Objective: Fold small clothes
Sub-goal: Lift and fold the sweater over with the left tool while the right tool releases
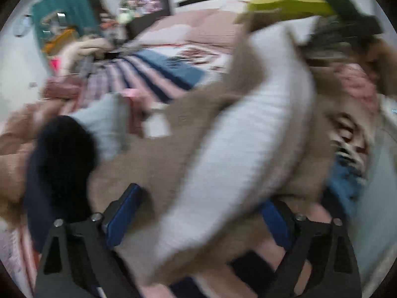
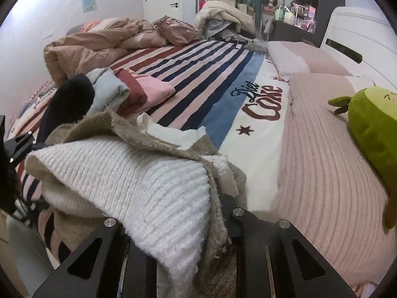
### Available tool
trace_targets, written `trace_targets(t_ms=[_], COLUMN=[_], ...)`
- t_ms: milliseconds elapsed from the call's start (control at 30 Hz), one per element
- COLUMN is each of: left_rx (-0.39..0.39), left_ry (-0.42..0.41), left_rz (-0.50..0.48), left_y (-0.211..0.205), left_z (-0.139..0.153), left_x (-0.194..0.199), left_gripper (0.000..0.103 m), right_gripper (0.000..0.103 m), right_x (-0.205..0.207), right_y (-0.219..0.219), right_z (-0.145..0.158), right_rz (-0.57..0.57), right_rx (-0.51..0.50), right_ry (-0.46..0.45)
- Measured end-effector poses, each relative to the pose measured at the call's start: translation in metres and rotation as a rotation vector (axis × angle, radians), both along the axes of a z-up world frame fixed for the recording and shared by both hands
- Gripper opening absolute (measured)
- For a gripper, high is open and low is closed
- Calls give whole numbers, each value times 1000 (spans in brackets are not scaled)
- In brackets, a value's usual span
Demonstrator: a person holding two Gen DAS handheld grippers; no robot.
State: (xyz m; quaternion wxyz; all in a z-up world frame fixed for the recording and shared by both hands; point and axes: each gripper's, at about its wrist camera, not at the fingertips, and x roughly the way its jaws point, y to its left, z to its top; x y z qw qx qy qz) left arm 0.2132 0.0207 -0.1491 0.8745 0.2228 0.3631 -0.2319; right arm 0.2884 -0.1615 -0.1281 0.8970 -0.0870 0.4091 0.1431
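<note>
A small tan and white knit sweater (image 2: 139, 173) lies bunched over my right gripper (image 2: 196, 243), whose jaws are closed on its fabric. The same sweater (image 1: 248, 134) fills the blurred left wrist view and drapes between the fingers of my left gripper (image 1: 198, 213), which stand wide apart; whether they grip it is unclear. The other gripper (image 1: 347, 7) shows at the top right of the left wrist view, and in the right wrist view (image 2: 15, 149) at the left edge.
The striped bedspread (image 2: 223, 79) holds a pile of folded clothes: black (image 2: 72, 99), light blue (image 2: 109, 89), maroon and pink (image 2: 153, 89). A brown duvet (image 2: 82, 49), a pink bag (image 2: 176, 29), pink pillows (image 2: 322, 136) and a green plush toy (image 2: 372, 124) surround it.
</note>
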Motion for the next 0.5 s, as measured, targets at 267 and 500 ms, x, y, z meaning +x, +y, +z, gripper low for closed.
trace_targets(t_ms=[267,500], left_rx=[-183,-176], left_ry=[40,46], left_rz=[153,300], left_y=[29,28], left_z=[51,49], left_x=[83,160], left_gripper=[19,69], right_gripper=[17,56], right_x=[61,127], right_y=[-12,-49], right_z=[21,-5], right_rz=[39,-75], right_rx=[0,15], right_ry=[126,273])
